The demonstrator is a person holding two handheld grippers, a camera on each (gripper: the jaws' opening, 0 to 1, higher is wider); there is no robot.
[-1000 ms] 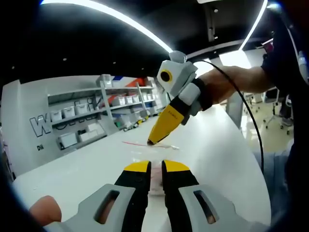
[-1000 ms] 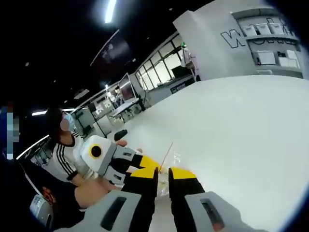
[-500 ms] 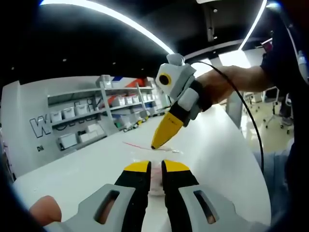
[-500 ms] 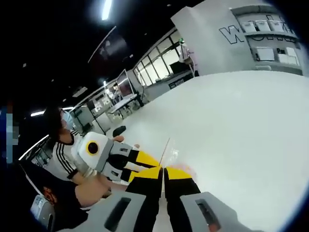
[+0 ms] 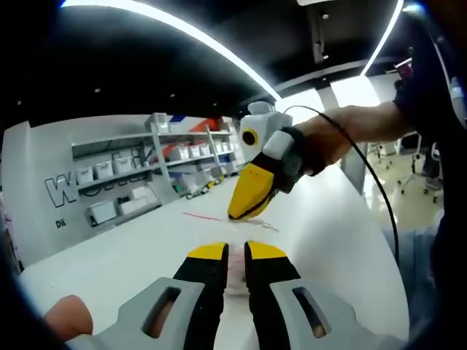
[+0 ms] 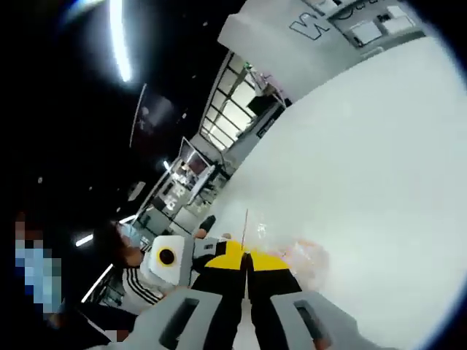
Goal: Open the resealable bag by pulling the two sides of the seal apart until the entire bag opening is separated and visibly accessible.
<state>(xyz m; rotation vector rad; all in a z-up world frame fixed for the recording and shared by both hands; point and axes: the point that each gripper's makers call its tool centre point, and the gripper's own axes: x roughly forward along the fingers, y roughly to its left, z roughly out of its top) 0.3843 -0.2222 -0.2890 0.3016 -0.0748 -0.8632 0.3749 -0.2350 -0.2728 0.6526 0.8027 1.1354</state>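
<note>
The clear bag [image 5: 233, 240] lies on the white table [image 5: 328, 240] between the 2 claws. The left claw [image 5: 235, 253] is pinched on its near edge. The right claw [image 5: 248, 211] looks closed, maybe gripping the far, red-lined seal side.

Left gripper view: camera sits low behind its own jaws, close above the white table [image 5: 131, 248], level, facing across it toward the shelving wall [image 5: 139, 171]; the right gripper [image 5: 244, 213] enters from upper right. Right gripper view: rolled strongly, looking down its jaws across the table [image 6: 379, 160] toward glazed partitions [image 6: 233, 117]; the left gripper [image 6: 219, 255] shows at lower left. Both views share the tabletop and the clear bag [image 6: 292, 251] lying close ahead.
</note>
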